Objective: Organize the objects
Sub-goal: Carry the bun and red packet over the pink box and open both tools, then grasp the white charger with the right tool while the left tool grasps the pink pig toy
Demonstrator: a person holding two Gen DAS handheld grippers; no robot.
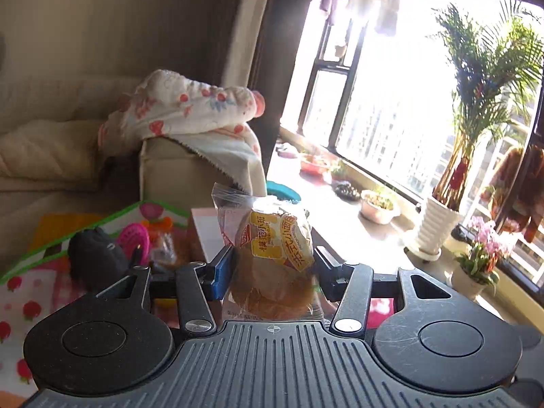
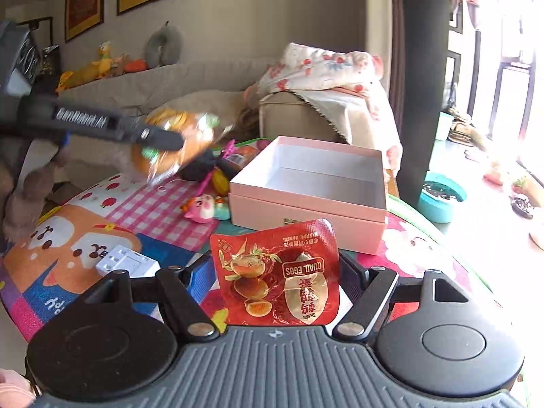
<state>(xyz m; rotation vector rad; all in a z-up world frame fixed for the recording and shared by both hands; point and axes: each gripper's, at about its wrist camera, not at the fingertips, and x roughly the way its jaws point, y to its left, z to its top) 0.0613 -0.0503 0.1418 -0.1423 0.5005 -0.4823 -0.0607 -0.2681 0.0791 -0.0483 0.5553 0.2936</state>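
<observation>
— Bread packet (image 1: 272,255) sits clamped in our left tongs (image 1: 273,265), held up off the table (image 2: 163,204); our right tongs (image 2: 275,272) are clamped on the quail egg pouch (image 2: 277,275), the open pink box (image 2: 312,183) at twelve o'clock, near.

— What could trip us?

— We judge the slick wrappers may slide out if either grip slackens. From the right tongs the left ones sit at ten o'clock — both heading for the box, we might collide.
</observation>
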